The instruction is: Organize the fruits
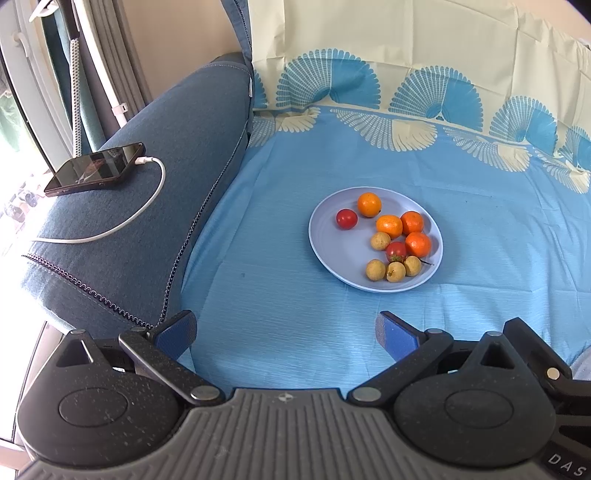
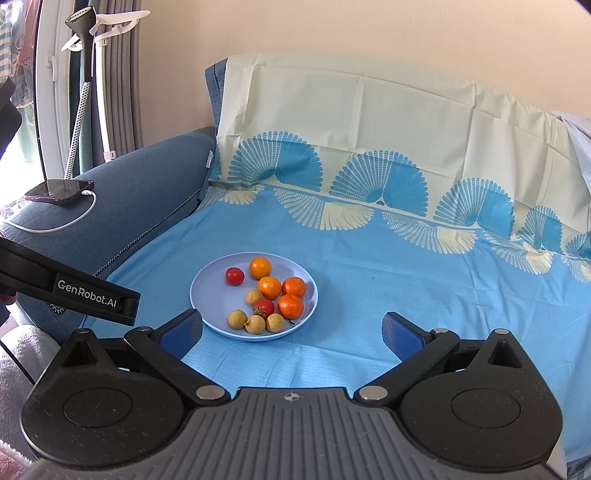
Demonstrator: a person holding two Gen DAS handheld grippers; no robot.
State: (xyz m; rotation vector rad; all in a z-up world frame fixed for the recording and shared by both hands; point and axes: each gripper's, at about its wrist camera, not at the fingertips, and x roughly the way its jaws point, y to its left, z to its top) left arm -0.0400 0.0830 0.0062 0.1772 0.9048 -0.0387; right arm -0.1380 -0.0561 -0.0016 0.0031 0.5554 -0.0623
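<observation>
A pale blue plate (image 1: 332,251) (image 2: 210,295) lies on the blue cloth. It holds several oranges (image 1: 369,204) (image 2: 260,267), two red tomatoes (image 1: 346,218) (image 2: 235,276) and several small tan fruits (image 1: 376,270) (image 2: 237,319), all mixed. My left gripper (image 1: 286,332) is open and empty, well short of the plate. My right gripper (image 2: 291,332) is open and empty, with its left finger (image 2: 181,338) close to the plate's near-left rim. Part of the left gripper's body (image 2: 74,291) shows in the right wrist view.
A blue sofa armrest (image 1: 155,206) (image 2: 140,206) stands to the left with a phone (image 1: 96,169) (image 2: 59,190) and its white cable (image 1: 147,206) on it. A patterned cloth covers the sofa back (image 2: 369,122). A garment steamer (image 2: 83,33) stands by the window.
</observation>
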